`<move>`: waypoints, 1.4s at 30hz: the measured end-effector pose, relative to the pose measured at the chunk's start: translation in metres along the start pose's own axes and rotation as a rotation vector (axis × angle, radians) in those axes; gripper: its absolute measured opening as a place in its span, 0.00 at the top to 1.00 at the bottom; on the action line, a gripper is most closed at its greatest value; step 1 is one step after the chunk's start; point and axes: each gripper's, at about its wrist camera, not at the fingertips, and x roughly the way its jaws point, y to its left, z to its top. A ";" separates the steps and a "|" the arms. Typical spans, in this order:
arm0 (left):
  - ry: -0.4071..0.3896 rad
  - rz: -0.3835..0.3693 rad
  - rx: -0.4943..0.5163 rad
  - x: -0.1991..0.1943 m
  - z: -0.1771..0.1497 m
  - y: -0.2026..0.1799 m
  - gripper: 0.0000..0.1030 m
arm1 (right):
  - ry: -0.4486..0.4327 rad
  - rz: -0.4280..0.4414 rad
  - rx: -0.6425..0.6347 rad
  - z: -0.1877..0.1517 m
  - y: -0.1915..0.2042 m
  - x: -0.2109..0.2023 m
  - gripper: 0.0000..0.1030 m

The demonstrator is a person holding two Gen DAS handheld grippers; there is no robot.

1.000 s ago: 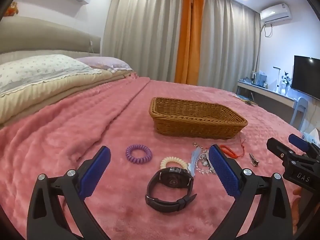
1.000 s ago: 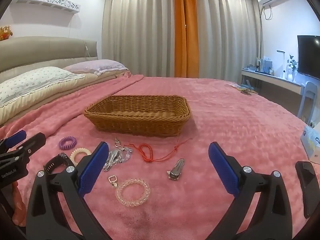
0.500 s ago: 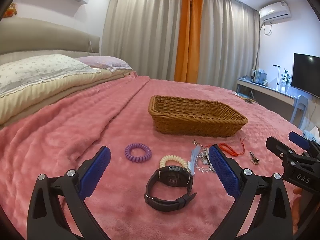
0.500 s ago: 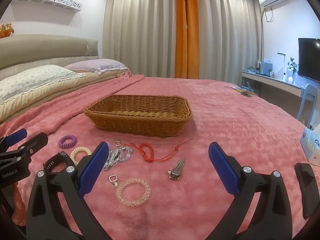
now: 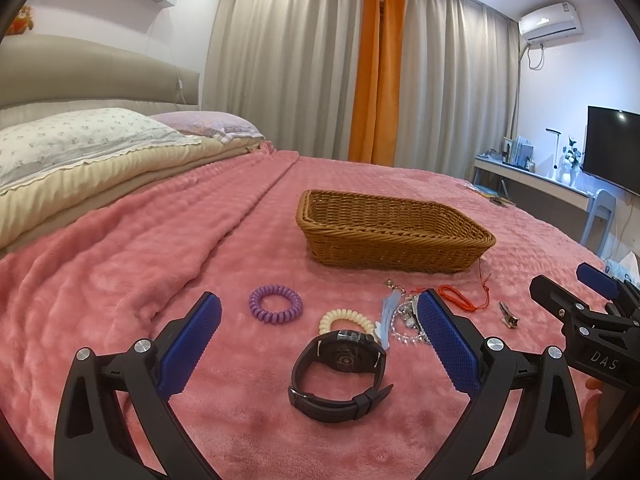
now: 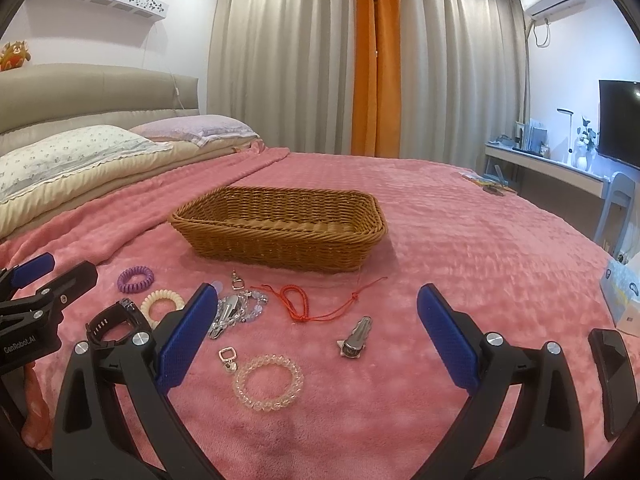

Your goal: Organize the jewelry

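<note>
A brown wicker basket (image 5: 392, 232) (image 6: 280, 228) stands on the pink bed. In front of it lie a purple coil hair tie (image 5: 275, 304), a cream coil tie (image 5: 346, 320), a black watch (image 5: 340, 376), a beaded silver bunch (image 6: 236, 312), a red cord (image 6: 312, 304), a metal hair clip (image 6: 356, 338) and a clear bead bracelet (image 6: 268, 384). My left gripper (image 5: 318, 344) is open, with the watch between its fingers. My right gripper (image 6: 312, 340) is open over the bracelet and the clip.
Pillows (image 5: 80, 140) and a beige headboard lie at the left. Curtains hang behind the bed. A desk with a TV (image 5: 612, 152) stands at the right. A black phone (image 6: 612, 380) and a tissue pack (image 6: 624, 292) lie at the bed's right edge.
Both views have tilted up very slightly. The jewelry has not moved and both grippers stay open.
</note>
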 end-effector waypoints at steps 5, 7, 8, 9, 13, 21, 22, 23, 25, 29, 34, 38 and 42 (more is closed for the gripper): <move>0.001 0.000 -0.001 0.000 0.000 0.000 0.07 | 0.001 0.000 0.001 0.000 0.000 0.000 0.07; 0.001 0.000 -0.001 0.000 -0.001 0.000 0.07 | -0.001 0.000 0.001 0.000 0.000 0.000 0.07; 0.001 0.000 -0.001 -0.001 -0.001 -0.001 0.07 | -0.001 0.000 0.001 0.000 0.000 0.000 0.07; 0.001 0.000 -0.001 0.000 -0.001 0.000 0.07 | 0.000 0.000 0.000 0.000 0.001 0.000 0.07; 0.003 0.000 -0.001 0.000 -0.001 0.000 0.07 | 0.000 0.000 0.002 0.000 0.000 0.000 0.07; 0.003 0.000 -0.001 0.000 -0.001 0.000 0.07 | 0.000 -0.001 0.000 0.000 0.000 0.000 0.07; 0.003 0.000 -0.001 0.000 -0.001 0.000 0.07 | 0.000 0.000 0.000 0.000 0.000 0.000 0.07; 0.003 0.000 -0.001 0.000 -0.001 0.000 0.07 | 0.001 0.000 0.000 0.000 0.000 0.000 0.07; 0.003 0.000 -0.001 0.000 -0.001 -0.001 0.07 | 0.001 -0.001 0.000 0.000 0.000 0.000 0.07; 0.003 0.000 -0.001 -0.001 -0.001 -0.001 0.07 | 0.002 0.000 0.000 -0.001 0.001 0.000 0.07; 0.003 0.001 0.001 -0.001 -0.002 -0.001 0.07 | 0.001 -0.001 -0.001 -0.001 0.001 0.000 0.07; 0.004 0.001 -0.001 -0.001 -0.004 -0.001 0.07 | 0.001 -0.001 -0.002 -0.001 0.002 0.000 0.07; 0.004 0.002 0.000 -0.001 -0.003 -0.001 0.07 | 0.002 0.000 -0.002 -0.002 0.002 0.000 0.07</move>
